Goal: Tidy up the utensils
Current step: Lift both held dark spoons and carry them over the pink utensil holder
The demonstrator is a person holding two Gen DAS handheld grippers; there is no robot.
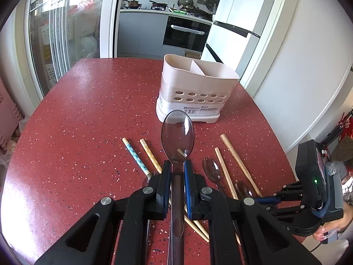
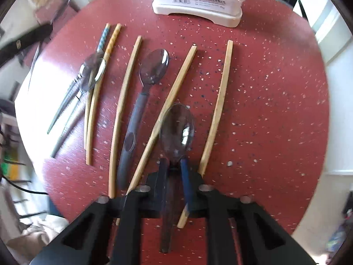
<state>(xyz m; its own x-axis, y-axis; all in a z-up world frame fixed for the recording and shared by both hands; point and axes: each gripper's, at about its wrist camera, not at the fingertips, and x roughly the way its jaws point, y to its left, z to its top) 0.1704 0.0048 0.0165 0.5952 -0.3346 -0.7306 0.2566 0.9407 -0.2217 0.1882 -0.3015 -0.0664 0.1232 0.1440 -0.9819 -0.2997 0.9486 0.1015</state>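
My left gripper [image 1: 177, 165] is shut on a clear smoky plastic spoon [image 1: 177, 132], held above the red table with its bowl pointing at the white utensil holder [image 1: 196, 88]. My right gripper [image 2: 173, 165] is shut on another smoky plastic spoon [image 2: 177, 130], low over the table. A third plastic spoon [image 2: 153, 69] lies between plain wooden chopsticks [image 2: 122, 110]. A blue patterned chopstick [image 1: 134, 154] and a yellow patterned one [image 1: 150, 154] lie to the left. Metal spoons [image 2: 92, 72] lie at the far left.
The red speckled table [image 1: 88, 110] holds the utensil holder [image 2: 198, 0] at its far side, divided into compartments. More chopsticks [image 2: 220, 101] lie to the right of my right gripper. A kitchen doorway and a white wall stand behind the table.
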